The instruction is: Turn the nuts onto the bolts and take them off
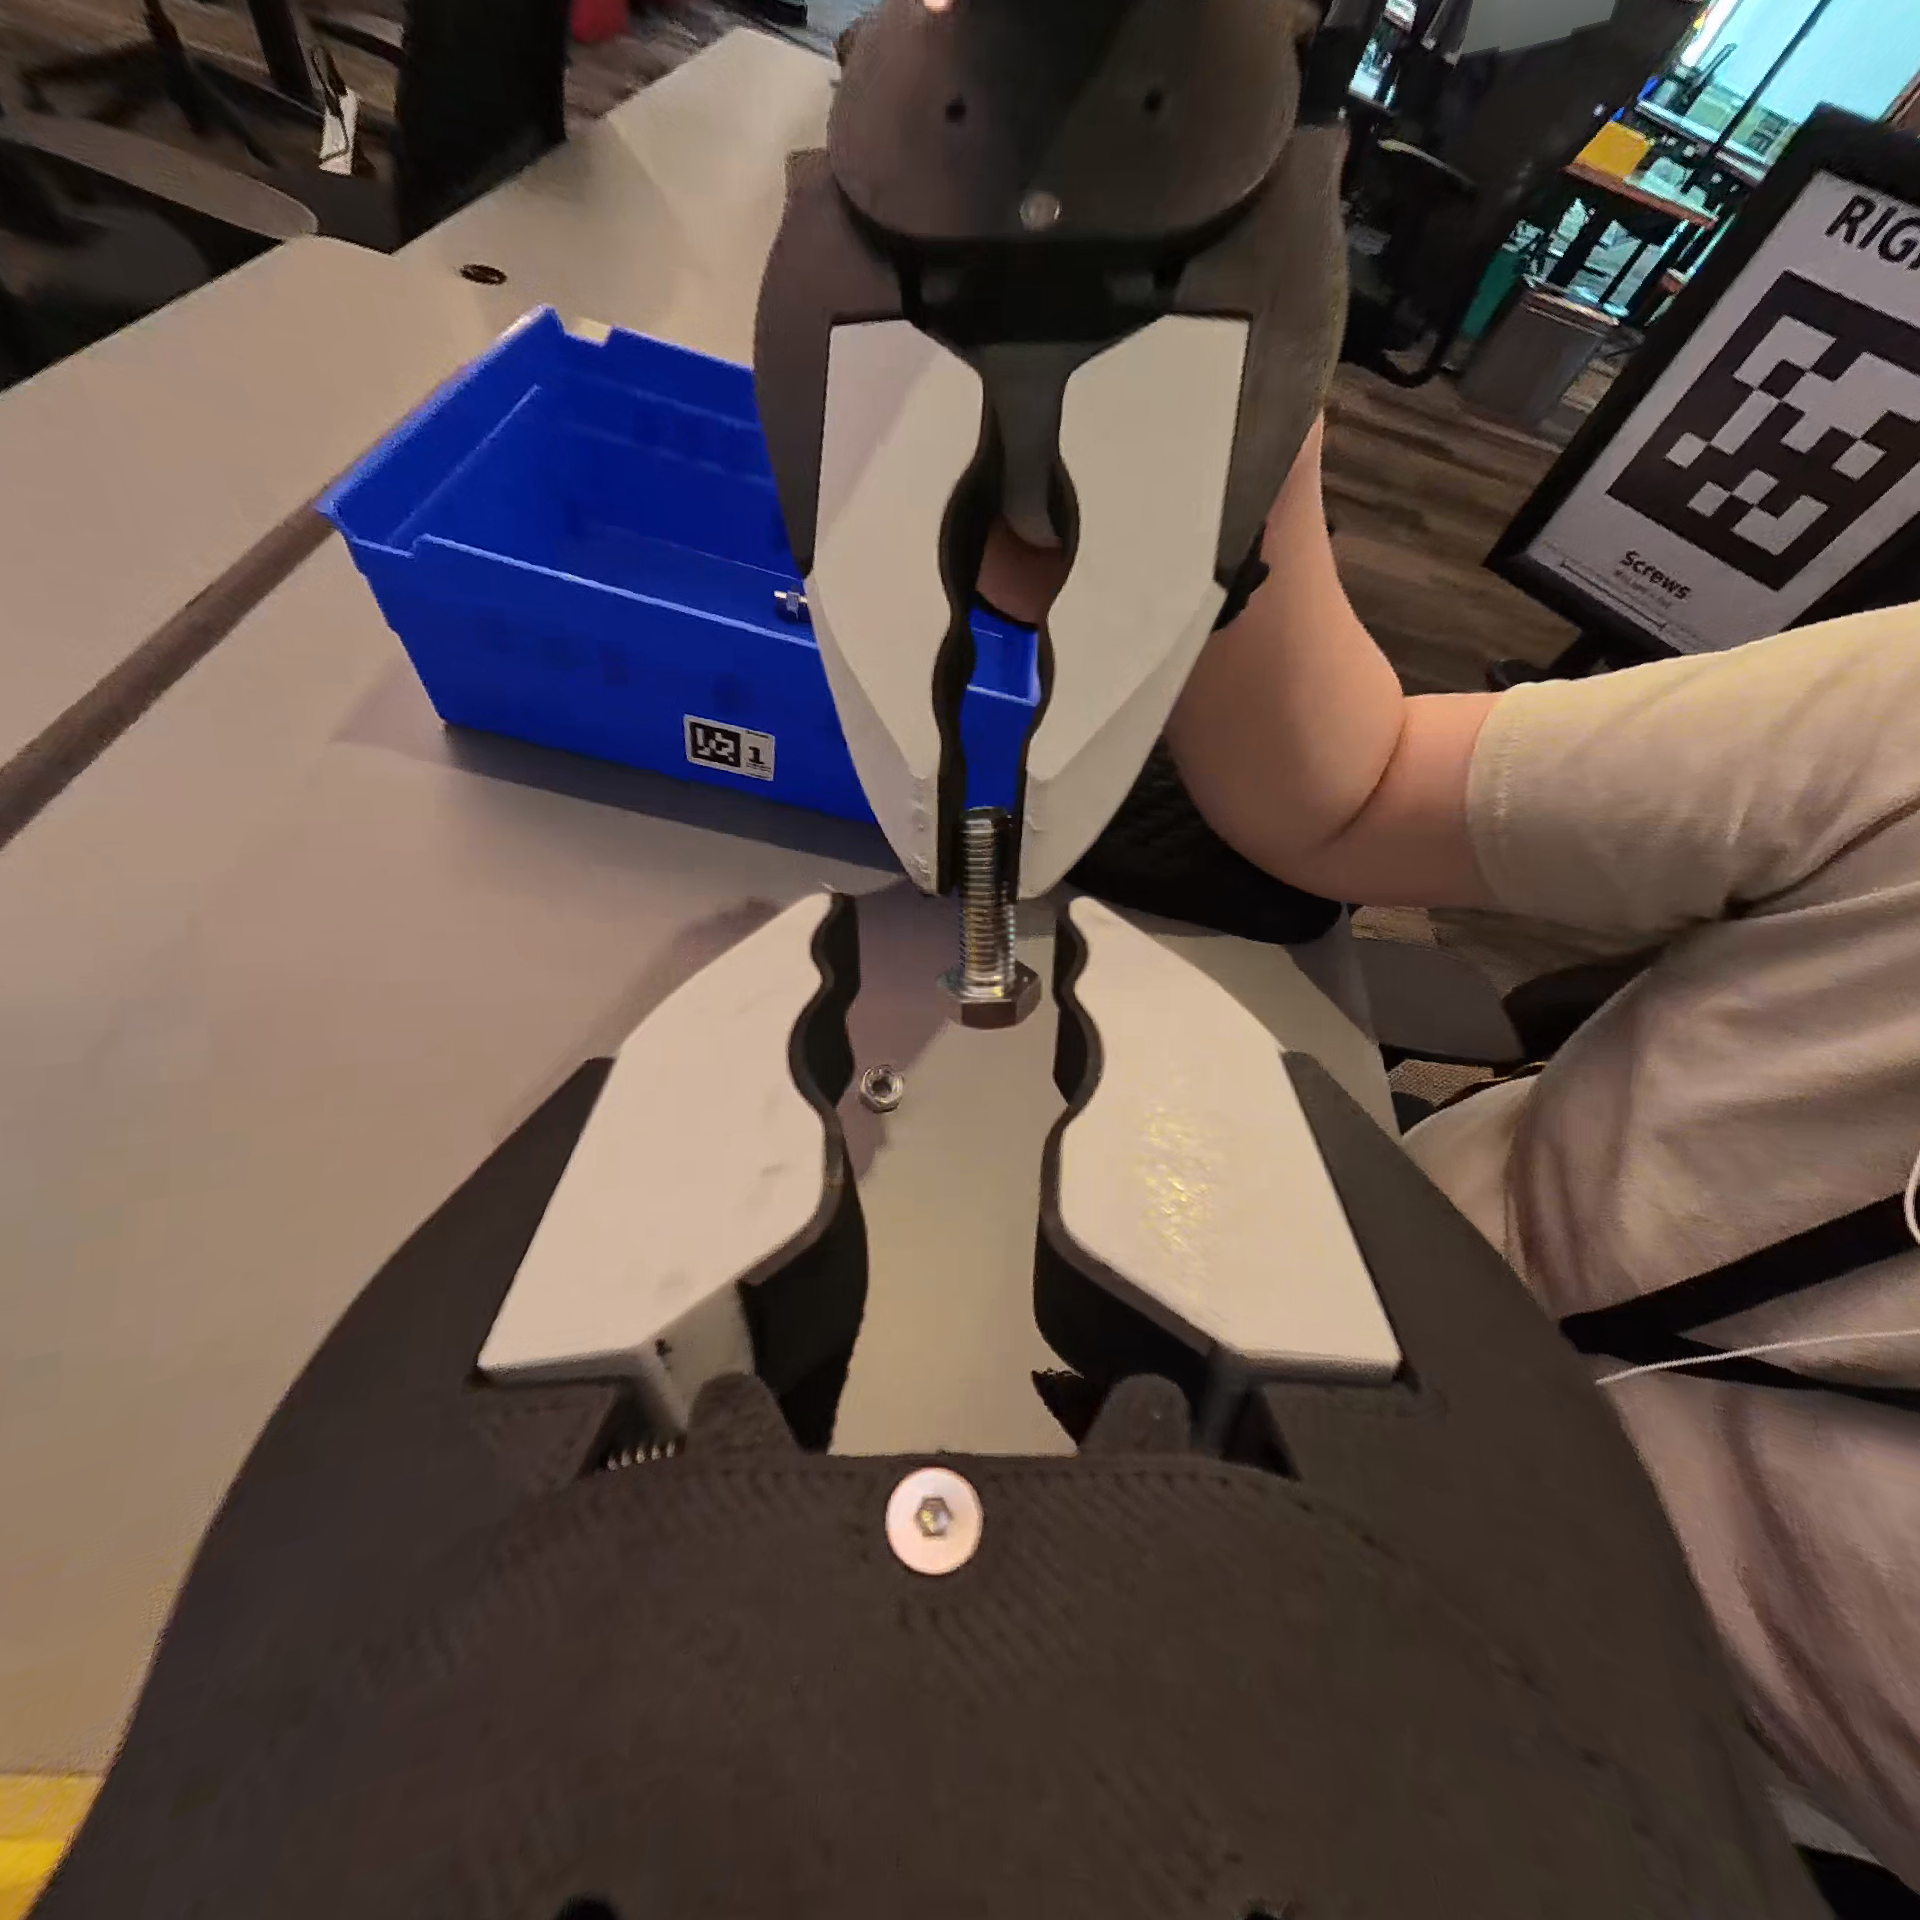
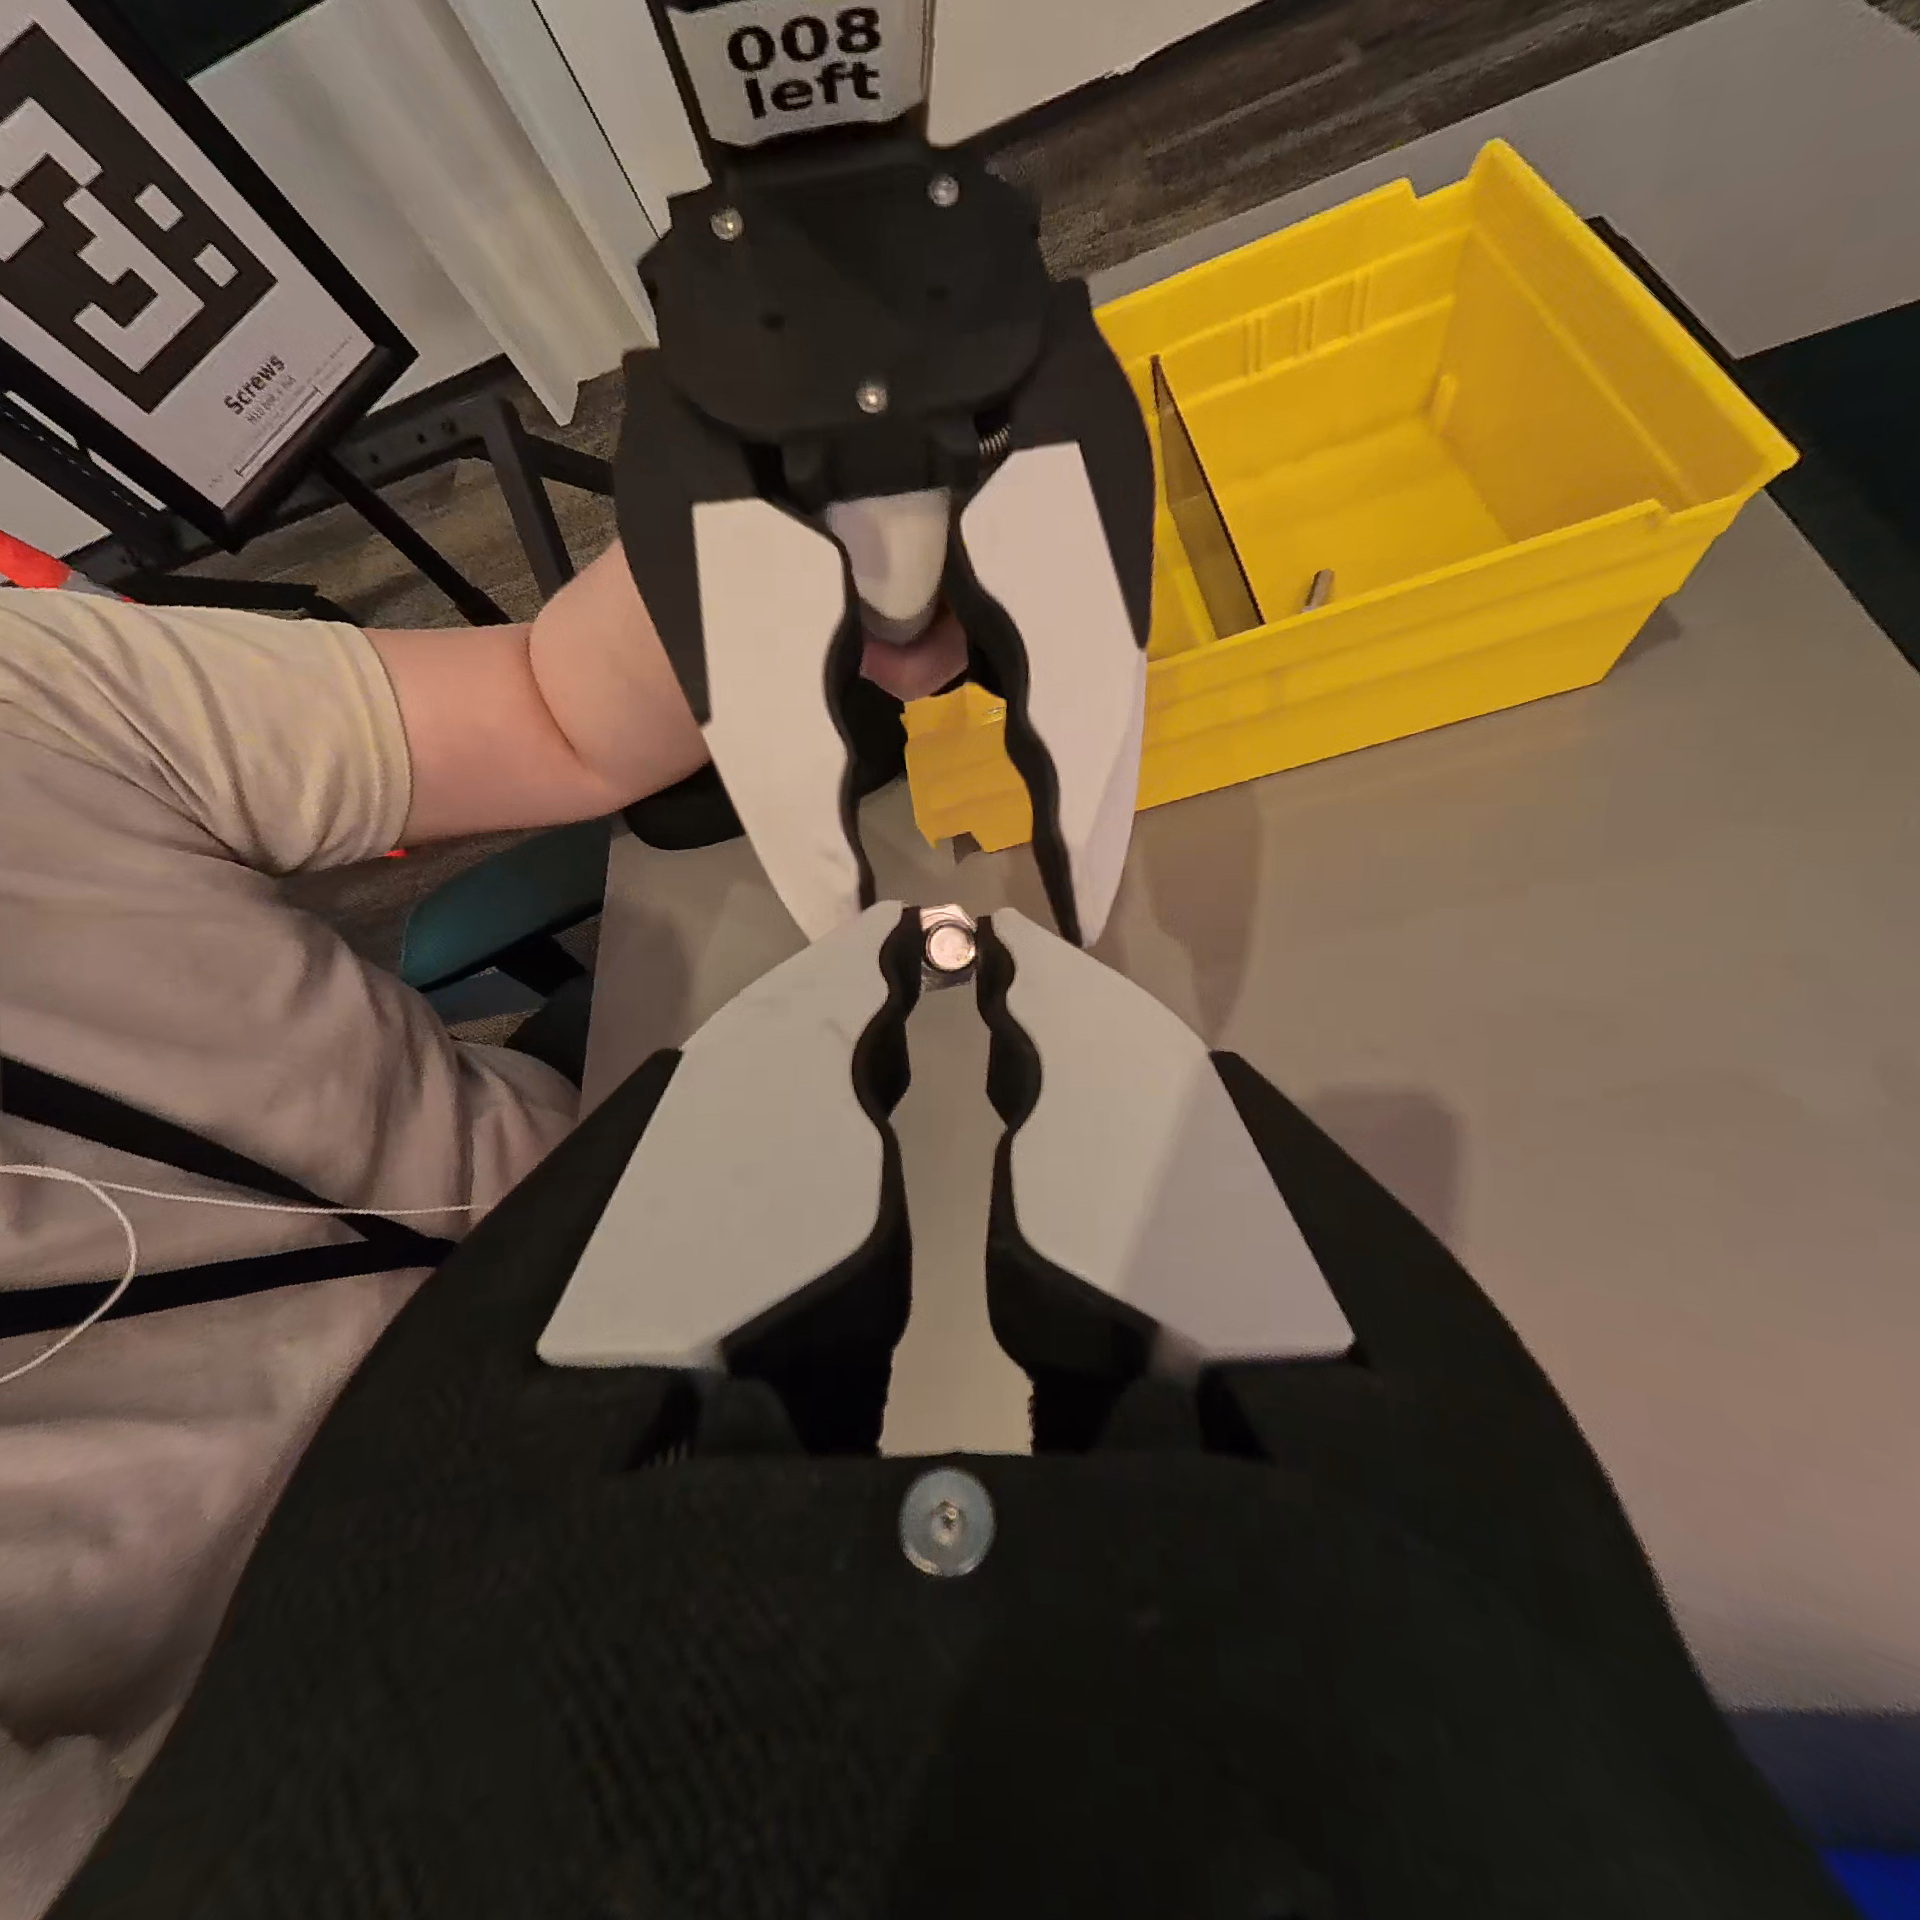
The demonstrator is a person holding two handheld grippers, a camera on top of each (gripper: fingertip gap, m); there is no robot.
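In the left wrist view, my right gripper comes from the far side and is shut on the threaded end of a silver bolt. The bolt's hex head points toward me, just above the grey table. My left gripper is open, with its fingers on either side of the bolt head, apart from it. A small silver nut lies on the table by my left finger. In the right wrist view, my right gripper clamps the bolt, seen end-on. My left gripper is open opposite it.
A blue bin stands on the table behind the right gripper, with a small metal part inside. A yellow bin with a divider holds a bolt. A framed marker sign stands off the table. The person's arm and torso are close. My left and right fingertips are right by each other.
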